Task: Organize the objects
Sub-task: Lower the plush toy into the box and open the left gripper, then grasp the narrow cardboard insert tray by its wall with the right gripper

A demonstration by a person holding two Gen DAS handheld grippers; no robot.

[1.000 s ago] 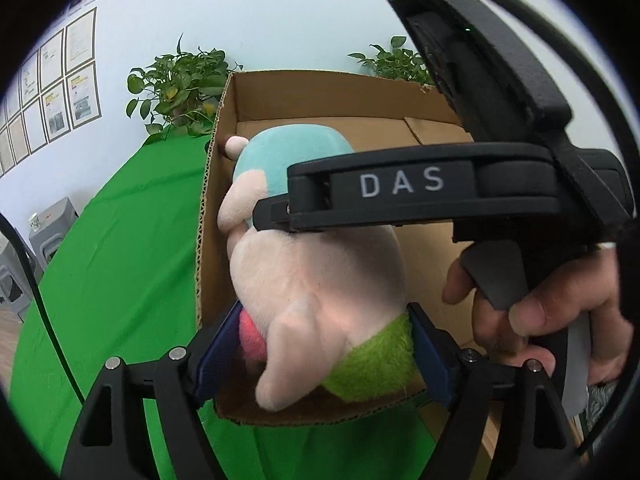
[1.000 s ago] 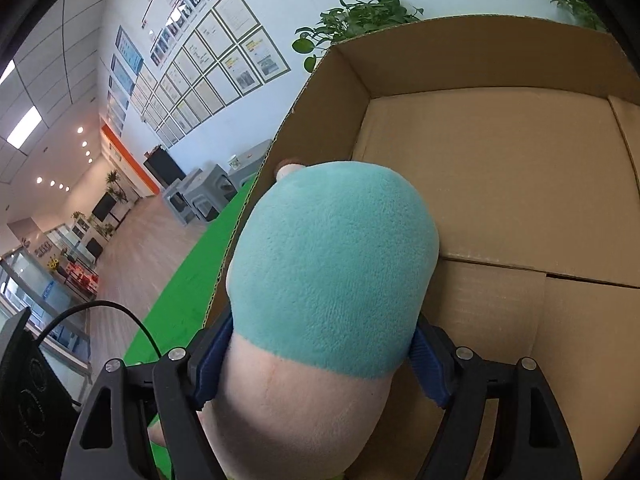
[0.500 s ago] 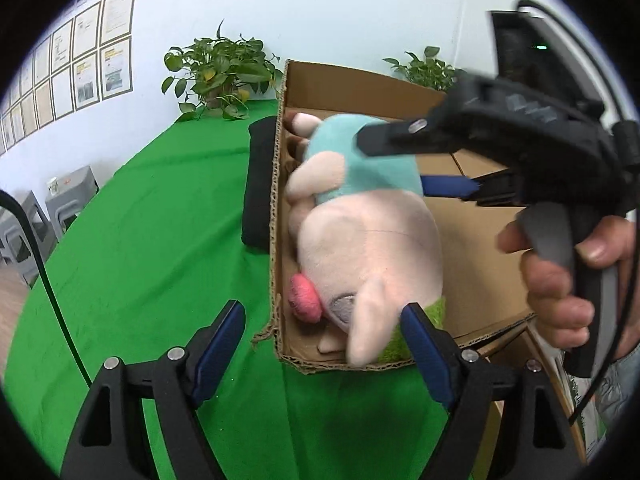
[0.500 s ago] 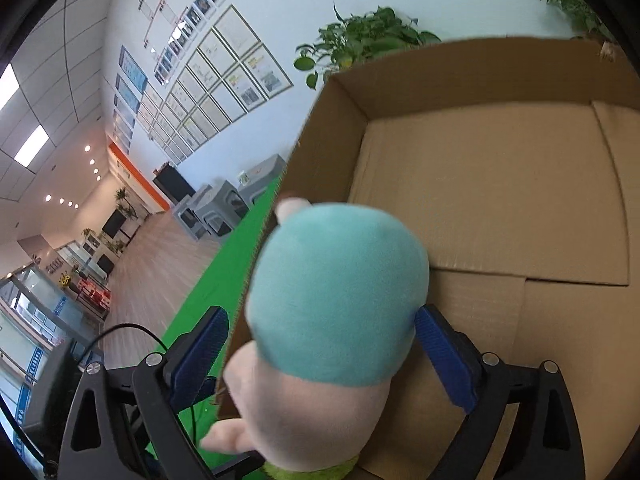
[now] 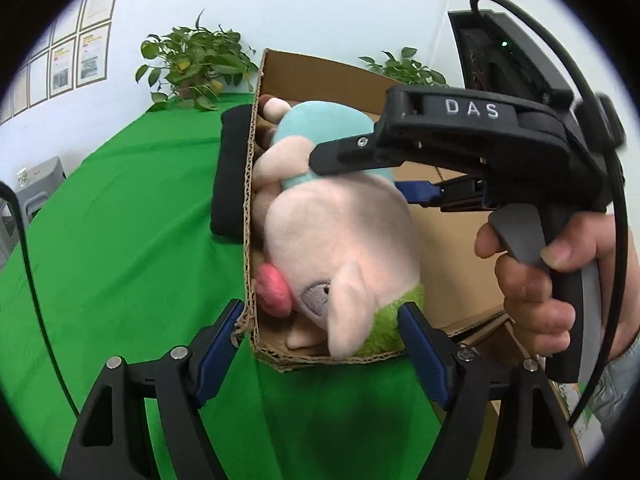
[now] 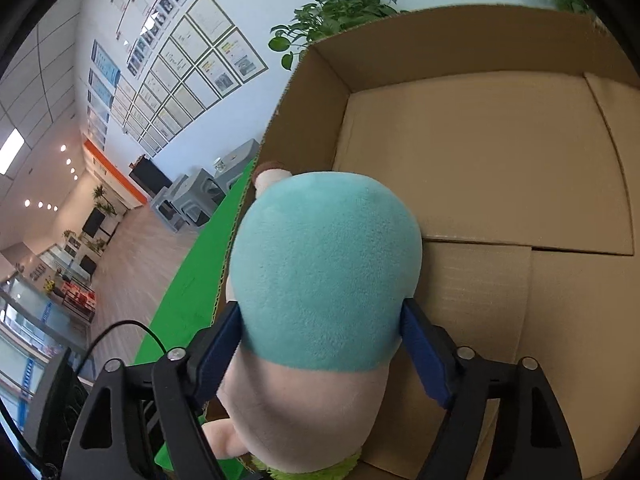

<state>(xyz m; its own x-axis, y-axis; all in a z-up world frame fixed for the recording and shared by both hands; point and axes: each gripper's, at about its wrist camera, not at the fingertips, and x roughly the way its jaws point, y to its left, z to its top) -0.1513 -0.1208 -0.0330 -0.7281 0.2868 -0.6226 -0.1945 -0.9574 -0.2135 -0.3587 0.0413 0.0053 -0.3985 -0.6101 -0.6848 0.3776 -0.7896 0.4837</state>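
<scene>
A pink plush pig (image 5: 340,240) with a teal body (image 6: 324,276) and a green base lies in an open cardboard box (image 5: 452,248), against its left wall. My left gripper (image 5: 320,344) is open; its fingers straddle the box's near corner and the plush's head without squeezing it. My right gripper (image 6: 320,344) sits over the plush from above. Its blue pads (image 6: 420,352) touch both sides of the teal body, shut on it. The right gripper also shows in the left wrist view (image 5: 420,184), held by a hand.
The box (image 6: 480,152) stands on a green tablecloth (image 5: 120,240). A black object (image 5: 230,176) lies against the box's outer left wall. Potted plants (image 5: 192,64) stand at the back by the white wall. The box floor right of the plush is bare cardboard.
My left gripper let go of the plush, opened and backed off a little. My right gripper opened half a second ago and has closed again around the teal body.
</scene>
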